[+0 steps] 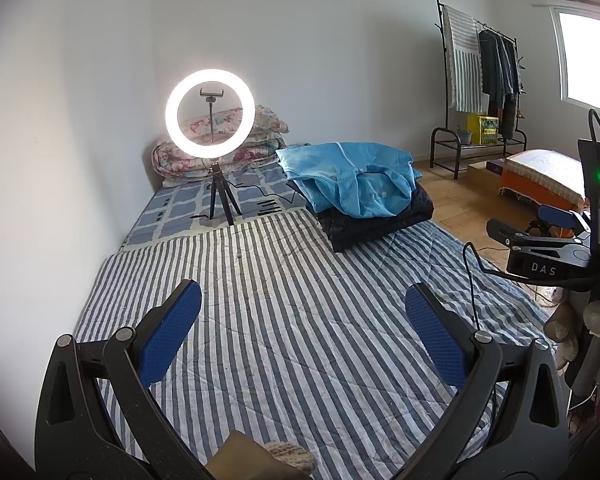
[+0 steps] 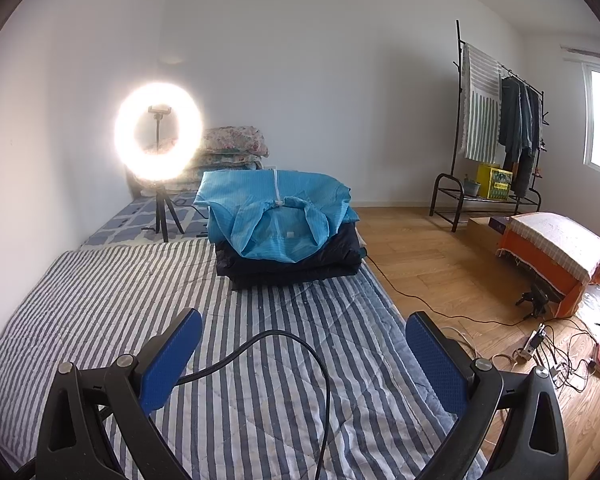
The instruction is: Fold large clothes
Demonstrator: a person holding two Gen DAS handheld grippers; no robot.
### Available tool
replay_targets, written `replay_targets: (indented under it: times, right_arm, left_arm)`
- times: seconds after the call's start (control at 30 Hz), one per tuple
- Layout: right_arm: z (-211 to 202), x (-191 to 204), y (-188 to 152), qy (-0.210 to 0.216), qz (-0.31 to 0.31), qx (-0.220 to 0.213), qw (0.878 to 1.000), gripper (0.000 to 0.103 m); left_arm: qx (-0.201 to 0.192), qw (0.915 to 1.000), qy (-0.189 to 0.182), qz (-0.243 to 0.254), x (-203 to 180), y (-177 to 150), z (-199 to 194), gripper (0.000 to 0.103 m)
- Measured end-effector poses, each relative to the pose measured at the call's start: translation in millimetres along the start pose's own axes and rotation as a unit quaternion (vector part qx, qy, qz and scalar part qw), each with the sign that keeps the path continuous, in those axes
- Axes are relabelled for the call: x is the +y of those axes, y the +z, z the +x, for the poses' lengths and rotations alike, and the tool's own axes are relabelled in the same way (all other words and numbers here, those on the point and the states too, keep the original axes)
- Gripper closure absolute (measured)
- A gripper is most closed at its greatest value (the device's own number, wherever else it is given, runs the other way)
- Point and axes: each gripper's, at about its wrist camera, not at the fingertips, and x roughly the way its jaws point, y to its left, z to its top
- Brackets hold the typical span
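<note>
Both your left gripper point(image 1: 303, 322) and right gripper point(image 2: 304, 354) hang spread wide and empty over the striped quilt point(image 2: 100, 280), since the blue garment point(image 2: 276, 212) sits on dark folded clothes point(image 2: 292, 264) well ahead (probably your next pickup).

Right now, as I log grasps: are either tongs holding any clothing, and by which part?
Nothing is held. Left tongs and right tongs are open above the striped quilt; the blue garment lies untouched.

The right gripper point(image 2: 304, 352) hangs wide apart above the grey-and-white striped quilt point(image 2: 100, 292); beyond, a crumpled light-blue garment point(image 2: 276, 208) tops a folded dark navy garment point(image 2: 292, 264).
</note>
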Motion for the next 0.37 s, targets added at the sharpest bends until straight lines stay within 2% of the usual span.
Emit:
replay_targets:
  times: [0.37]
  right_arm:
    - [-0.5, 0.0, 0.0, 0.004, -0.002, 0.001, 1.0, 0.0]
  left_arm:
    - [-0.014, 0.9999, 0.008, 0.006, -1.2, -5.2, -1.7, 0.0]
